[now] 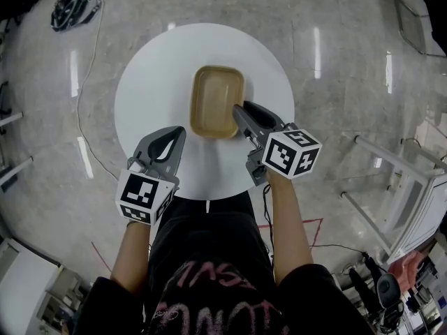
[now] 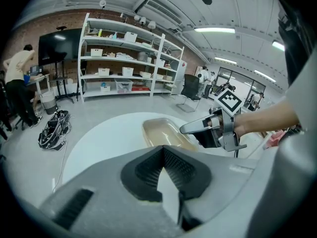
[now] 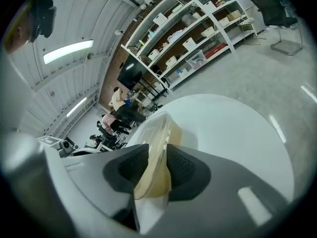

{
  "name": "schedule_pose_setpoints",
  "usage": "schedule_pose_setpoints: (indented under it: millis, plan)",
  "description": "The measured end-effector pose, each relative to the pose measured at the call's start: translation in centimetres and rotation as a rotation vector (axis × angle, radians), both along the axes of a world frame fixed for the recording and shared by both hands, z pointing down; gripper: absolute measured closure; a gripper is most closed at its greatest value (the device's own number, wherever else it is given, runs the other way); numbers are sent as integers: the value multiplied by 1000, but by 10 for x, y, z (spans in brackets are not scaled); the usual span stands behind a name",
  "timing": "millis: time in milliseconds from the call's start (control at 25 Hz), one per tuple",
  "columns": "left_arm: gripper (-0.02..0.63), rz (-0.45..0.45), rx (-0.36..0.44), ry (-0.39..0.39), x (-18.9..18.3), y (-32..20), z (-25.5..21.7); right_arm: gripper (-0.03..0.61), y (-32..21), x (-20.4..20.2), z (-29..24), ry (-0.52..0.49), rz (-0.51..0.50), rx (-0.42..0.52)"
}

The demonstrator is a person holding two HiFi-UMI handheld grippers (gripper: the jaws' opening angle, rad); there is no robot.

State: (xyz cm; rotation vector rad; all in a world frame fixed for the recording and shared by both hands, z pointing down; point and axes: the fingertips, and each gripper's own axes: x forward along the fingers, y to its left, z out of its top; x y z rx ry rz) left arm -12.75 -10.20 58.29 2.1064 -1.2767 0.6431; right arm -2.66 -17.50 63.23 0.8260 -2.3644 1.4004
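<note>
A tan, shallow rectangular tray (image 1: 216, 100) lies in the middle of a round white table (image 1: 150, 89). My right gripper (image 1: 237, 109) is shut on the rim of the tray's near right side. In the right gripper view the translucent rim (image 3: 154, 133) runs between the two dark pads (image 3: 185, 170). My left gripper (image 1: 181, 132) hovers over the table's near left part, a short way from the tray, shut with nothing in it. The left gripper view shows its tips (image 2: 162, 150) meeting, with the tray (image 2: 163, 133) and the right gripper (image 2: 185, 129) beyond.
A bundle of dark cables (image 1: 73, 2) lies on the polished floor at the far left, with a thin cord trailing from it. White frames (image 1: 391, 180) stand to the right. Storage shelves (image 2: 124, 58), a chair (image 2: 190, 88) and a person (image 2: 17, 83) are farther off.
</note>
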Motion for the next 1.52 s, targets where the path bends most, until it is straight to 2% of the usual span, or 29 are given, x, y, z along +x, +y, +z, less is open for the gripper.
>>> schedule_pose_setpoints:
  millis: [360,440,520,1520]
  plan:
    - [615,-2,9,1,-2,0,-3,474,1,1,-8,2,11,36]
    - [615,-2,11,1,-1,0,-3,510,0,2,-10,4,19,46]
    - [615,0,13,1,-1,-1,-4,517,-2,1,-13,5,20,61]
    - [615,-9,61,-24,15,16,-34,525,17,8,-60,-23,-5,189]
